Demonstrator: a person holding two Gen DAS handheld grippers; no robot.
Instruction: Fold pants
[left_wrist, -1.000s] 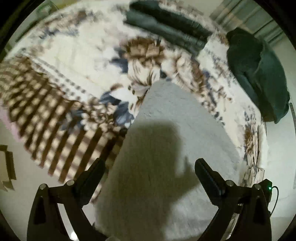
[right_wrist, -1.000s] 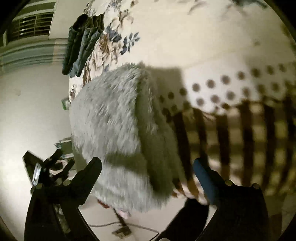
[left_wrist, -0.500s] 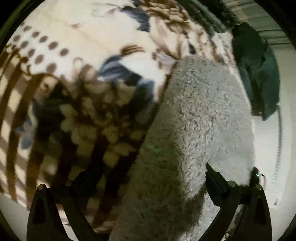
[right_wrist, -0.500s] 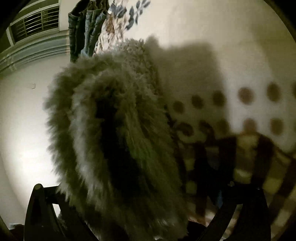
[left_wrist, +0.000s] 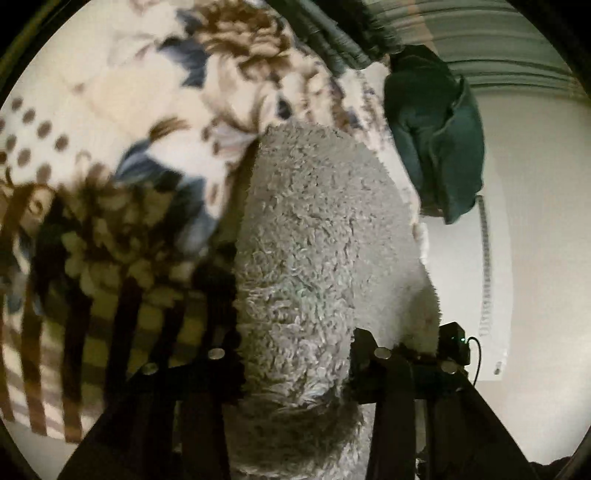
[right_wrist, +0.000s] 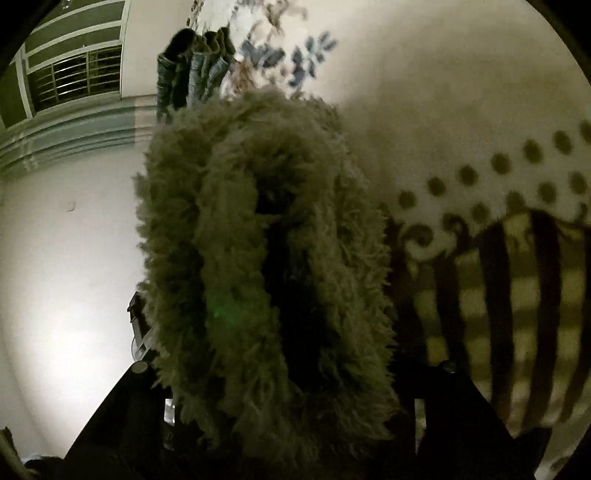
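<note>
Both hand-held grippers, left (left_wrist: 295, 373) and right (right_wrist: 291, 369), wide apart a second ago, now sit clamped on the fleecy grey pants (left_wrist: 317, 236) filling frame centre above the patterned bed (left_wrist: 110, 92), so the fold lift looks ready.

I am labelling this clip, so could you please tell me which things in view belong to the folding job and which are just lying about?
In the job:
- fluffy grey fleece pants
- left gripper, closed on the pants
- right gripper, closed on the pants

Lying about:
- crumpled dark teal garment
- stack of folded dark jeans
- floral cream-and-brown blanket underneath
</note>
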